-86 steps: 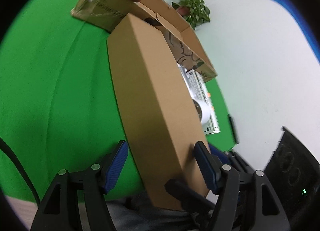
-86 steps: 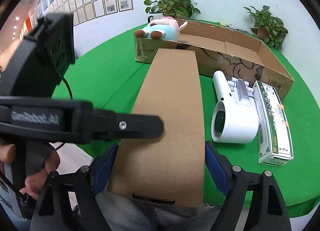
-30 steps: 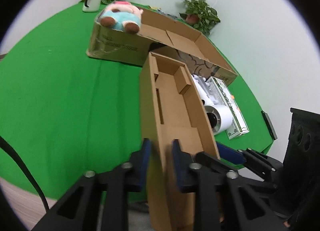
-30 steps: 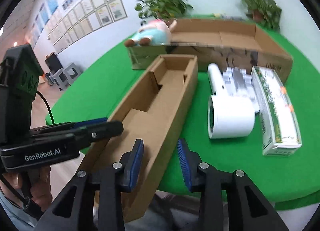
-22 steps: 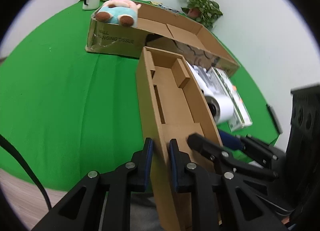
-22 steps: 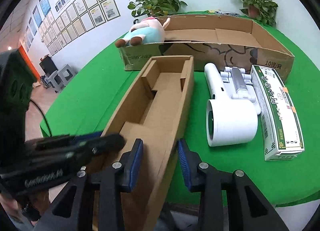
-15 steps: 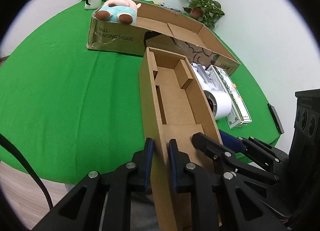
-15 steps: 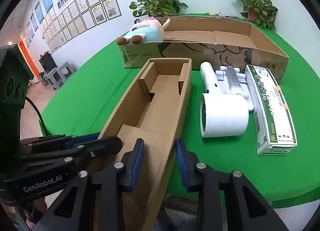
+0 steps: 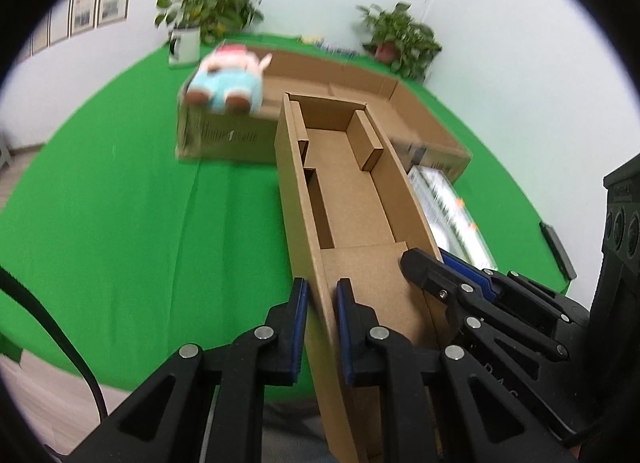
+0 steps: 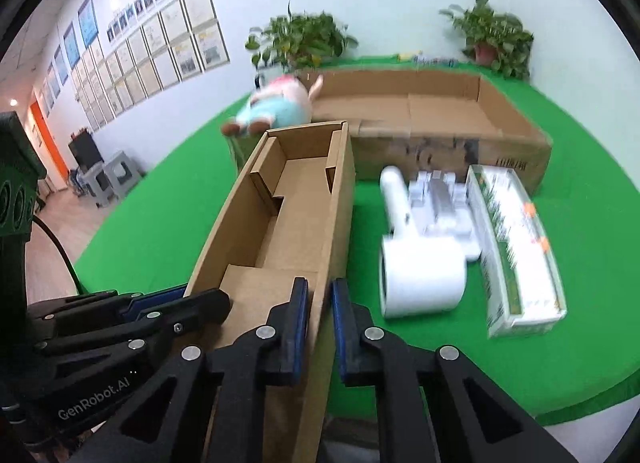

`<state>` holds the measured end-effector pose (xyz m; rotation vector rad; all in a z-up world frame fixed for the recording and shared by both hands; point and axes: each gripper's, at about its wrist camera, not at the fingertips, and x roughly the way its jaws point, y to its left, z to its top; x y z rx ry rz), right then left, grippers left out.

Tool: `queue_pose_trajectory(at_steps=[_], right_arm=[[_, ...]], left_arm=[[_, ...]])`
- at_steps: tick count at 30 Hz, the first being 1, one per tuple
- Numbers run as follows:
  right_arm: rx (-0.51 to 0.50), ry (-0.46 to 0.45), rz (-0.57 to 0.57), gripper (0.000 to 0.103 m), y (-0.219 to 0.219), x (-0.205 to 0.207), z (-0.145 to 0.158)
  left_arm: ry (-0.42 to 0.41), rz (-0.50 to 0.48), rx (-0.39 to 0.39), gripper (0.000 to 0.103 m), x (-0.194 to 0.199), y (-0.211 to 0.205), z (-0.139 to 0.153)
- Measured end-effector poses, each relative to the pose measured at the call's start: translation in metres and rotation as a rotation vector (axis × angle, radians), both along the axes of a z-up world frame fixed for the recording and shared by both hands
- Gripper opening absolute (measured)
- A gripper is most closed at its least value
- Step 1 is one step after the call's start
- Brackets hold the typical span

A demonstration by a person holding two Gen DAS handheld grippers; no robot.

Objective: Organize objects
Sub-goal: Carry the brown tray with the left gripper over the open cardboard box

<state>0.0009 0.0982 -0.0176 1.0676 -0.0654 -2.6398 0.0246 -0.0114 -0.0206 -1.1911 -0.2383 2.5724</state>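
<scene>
Both grippers are clamped on the same long open cardboard box (image 9: 352, 199). The left gripper (image 9: 321, 319) has its blue pads pinched tight on the box's left side wall, near the end closest to the person. The right gripper (image 10: 320, 319) has just been closing and now pinches the opposite long wall at that same near end, with the cardboard wall between its pads.

The box's near end pokes out past the near edge of the round table with the green cloth (image 10: 560, 199), so that end hangs over the floor. Its long axis runs straight away from the person, and the far end points at the big shallow carton (image 10: 440, 115) lying crosswise further back. From the right wrist view the far end looks close to the carton's front wall, but I can't tell if they touch. The open top faces up, and you can see folded cardboard inserts inside.

Room-wise: left of the box there's a wide bare stretch of green cloth out to the table's curved edge. The right side is tighter. A white handheld device (image 10: 420, 255) lies just beside the box's right wall, and a white-and-green packet box (image 10: 516, 247) sits right next to that, both roughly parallel to the long box. A plush toy (image 10: 276, 107) is perched on the carton's left end. Two potted plants (image 10: 300, 43) stand at the back along the wall.
</scene>
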Motion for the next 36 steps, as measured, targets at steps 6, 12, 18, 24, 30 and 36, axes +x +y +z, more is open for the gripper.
queue_pose_trajectory(at_steps=[6, 12, 18, 24, 30, 36], right_arm=[[-0.032, 0.157, -0.05, 0.009, 0.014, -0.016, 0.053], [-0.053, 0.315, -0.062, 0.009, 0.024, -0.044, 0.116], [-0.073, 0.386, -0.081, 0.009, 0.023, -0.075, 0.167], [-0.072, 0.41, -0.089, 0.009, 0.02, -0.112, 0.202], [-0.092, 0.391, -0.099, 0.01, 0.025, -0.155, 0.23], [-0.071, 0.326, -0.106, 0.01, 0.027, -0.214, 0.221]], left_arm=[[0.17, -0.028, -0.028, 0.013, -0.023, 0.011, 0.059], [0.333, -0.044, -0.052, 0.013, -0.051, 0.016, 0.121], [0.422, -0.035, -0.072, 0.012, -0.087, 0.019, 0.168], [0.454, -0.043, -0.08, 0.012, -0.127, 0.018, 0.198], [0.454, -0.057, -0.094, 0.012, -0.168, 0.023, 0.21], [0.379, -0.048, -0.087, 0.012, -0.207, 0.028, 0.19]])
